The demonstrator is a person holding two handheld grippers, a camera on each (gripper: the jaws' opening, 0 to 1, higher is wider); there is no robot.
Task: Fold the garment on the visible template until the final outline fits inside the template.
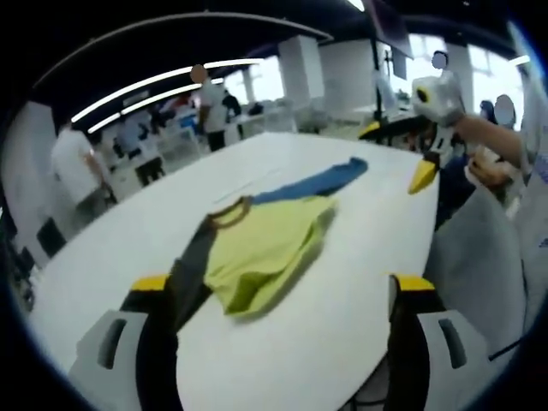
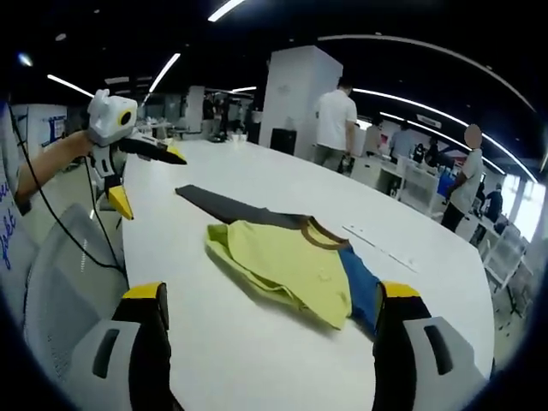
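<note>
Yellow-green T-shirt with brown collar, one dark grey sleeve and one blue sleeve, lies crumpled and partly folded on the long white table. In the right gripper view the same shirt sits mid-table, grey sleeve stretched flat toward the far end, blue sleeve bunched near the right jaw. In the left gripper view the blue sleeve runs away toward the far edge and the grey sleeve comes toward the camera, ending just beside the left jaw.

Left gripper, white body with yellow-tipped black jaws: jaws spread wide, nothing between them, held above the table close to the shirt's near hem. It also shows in the right gripper view, raised off the table edge, jaws apart, a person's forearm behind it, black cable hanging down.

Right gripper, same build: jaws wide apart, empty, shirt between and beyond them, not touching as far as I can tell. It shows in the left gripper view too, lifted at the table's far side, jaws apart, held by a hand.

Thin pale strip lies on the table beyond the shirt; can't tell what it is. Template outline not discernible.

Background: people in white shirts standing, white pillar, ceiling light strips, grey chair.
</note>
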